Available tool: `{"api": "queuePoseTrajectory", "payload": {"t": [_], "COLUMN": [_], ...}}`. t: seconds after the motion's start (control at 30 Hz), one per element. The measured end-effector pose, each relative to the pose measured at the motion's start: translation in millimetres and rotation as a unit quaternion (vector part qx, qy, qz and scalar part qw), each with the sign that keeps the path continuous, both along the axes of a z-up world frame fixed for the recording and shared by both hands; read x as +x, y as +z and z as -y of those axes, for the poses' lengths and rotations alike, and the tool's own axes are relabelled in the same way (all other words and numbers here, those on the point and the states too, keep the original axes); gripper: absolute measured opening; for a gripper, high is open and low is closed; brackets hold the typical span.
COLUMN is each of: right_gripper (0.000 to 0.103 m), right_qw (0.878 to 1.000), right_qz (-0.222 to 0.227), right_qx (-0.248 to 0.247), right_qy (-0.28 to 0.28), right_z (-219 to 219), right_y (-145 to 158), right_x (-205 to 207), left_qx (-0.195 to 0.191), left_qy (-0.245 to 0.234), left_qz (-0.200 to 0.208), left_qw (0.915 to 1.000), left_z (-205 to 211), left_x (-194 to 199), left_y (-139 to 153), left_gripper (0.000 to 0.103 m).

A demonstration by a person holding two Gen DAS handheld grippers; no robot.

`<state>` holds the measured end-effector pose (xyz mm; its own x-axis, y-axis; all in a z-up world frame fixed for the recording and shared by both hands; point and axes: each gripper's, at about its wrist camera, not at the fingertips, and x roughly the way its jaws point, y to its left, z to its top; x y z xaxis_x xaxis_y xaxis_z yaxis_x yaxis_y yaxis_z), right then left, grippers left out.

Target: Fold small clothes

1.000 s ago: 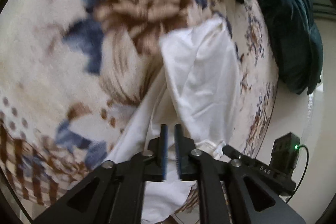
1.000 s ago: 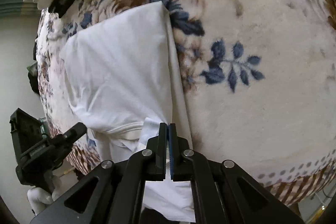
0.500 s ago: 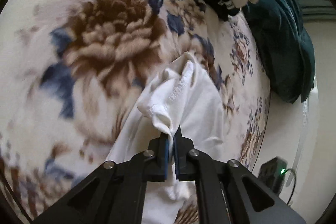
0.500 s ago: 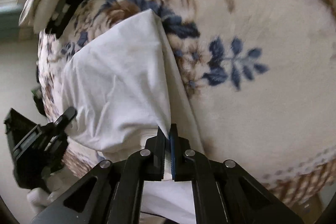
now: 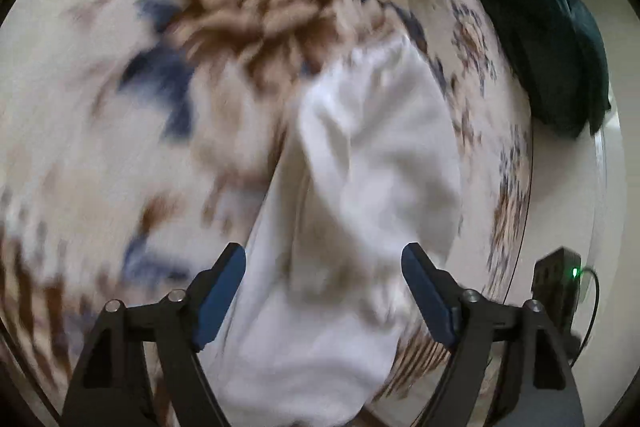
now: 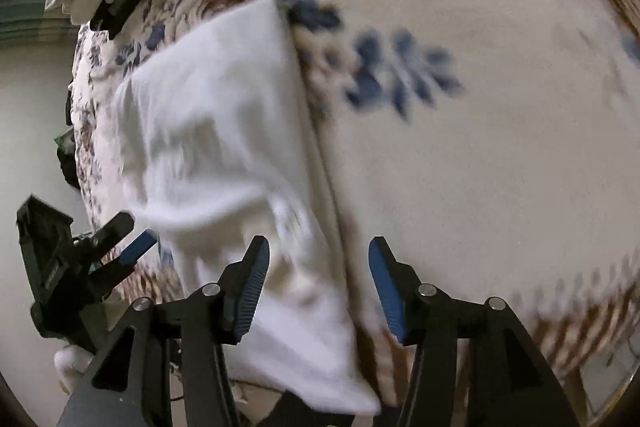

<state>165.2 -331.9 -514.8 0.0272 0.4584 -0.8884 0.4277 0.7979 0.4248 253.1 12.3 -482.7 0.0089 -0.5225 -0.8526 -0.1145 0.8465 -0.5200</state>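
Both grippers have let go since half a second ago: the left gripper [image 5: 322, 291] and right gripper [image 6: 318, 285] now stand wide open, holding nothing. Ahead of both sets of jaws the white garment [image 5: 372, 163] lies dropped on the floral blanket [image 5: 100, 131], one fold apparently laid. Next likely calls for regripping an edge. A teal cushion [image 5: 560, 27] lies well apart; nothing blocks
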Motion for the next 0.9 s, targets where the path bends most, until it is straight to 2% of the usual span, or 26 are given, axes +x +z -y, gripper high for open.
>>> {"api": "queuePoseTrajectory", "payload": {"t": [0.1, 0.2, 0.27, 0.33, 0.4, 0.53, 0.57, 0.6, 0.63, 0.67, 0.8, 0.9], "right_gripper": [0.055, 0.055, 0.055, 0.055, 0.055, 0.055, 0.055, 0.045, 0.015, 0.008, 0.006, 0.006], "right_qw": [0.999, 0.997, 0.994, 0.992, 0.988, 0.983, 0.982, 0.982, 0.982, 0.982, 0.977, 0.974], "right_qz": [-0.032, -0.062, -0.069, -0.070, -0.065, -0.061, -0.059, -0.055, -0.050, -0.048, -0.017, 0.018], "right_qx": [0.024, 0.052, 0.078, 0.100, 0.133, 0.169, 0.174, 0.178, 0.175, 0.178, 0.204, 0.219], "right_qy": [-0.011, -0.020, -0.027, -0.034, -0.042, -0.042, -0.043, -0.043, -0.045, -0.047, -0.053, -0.048], "right_z": [2.0, -3.9, -11.2, -20.0, -28.4, -49.4, -52.7, -56.8, -59.2, -61.9, -75.8, -70.7], "right_y": [-8.3, -28.5, -45.2, -58.7, -72.7, -91.2, -92.3, -91.6, -88.6, -86.1, -54.1, -15.4], "right_x": [-51.5, -97.3, -120.6, -132.9, -142.6, -152.2, -153.0, -154.7, -156.3, -156.2, -137.9, -118.7], "left_qx": [0.024, 0.058, 0.062, 0.071, 0.079, 0.081, 0.077, 0.079, 0.078, 0.069, 0.018, -0.033], "left_qy": [-0.008, -0.026, -0.030, -0.038, -0.050, -0.072, -0.074, -0.076, -0.077, -0.070, -0.019, 0.023], "left_qz": [-0.022, -0.046, -0.058, -0.052, -0.036, -0.021, -0.018, -0.018, -0.021, -0.020, 0.001, 0.027], "left_qw": [0.9994, 0.9969, 0.9959, 0.9954, 0.9950, 0.9939, 0.9941, 0.9938, 0.9937, 0.9949, 0.9997, 0.9988], "left_z": [-11.0, -16.5, -19.2, -20.6, -16.3, -7.5, -4.8, -3.8, -4.0, -5.6, -17.2, -24.5], "left_x": [-48.2, -89.2, -113.0, -131.4, -140.8, -154.9, -158.7, -163.2, -165.9, -167.8, -156.1, -126.9], "left_y": [-7.6, -30.8, -43.9, -50.5, -44.7, -39.2, -37.5, -36.8, -37.6, -35.8, -0.8, 40.7], "left_gripper": [0.079, 0.079, 0.079, 0.079, 0.079, 0.076, 0.054, 0.012, 0.001, 0.002, 0.002, 0.002]}}
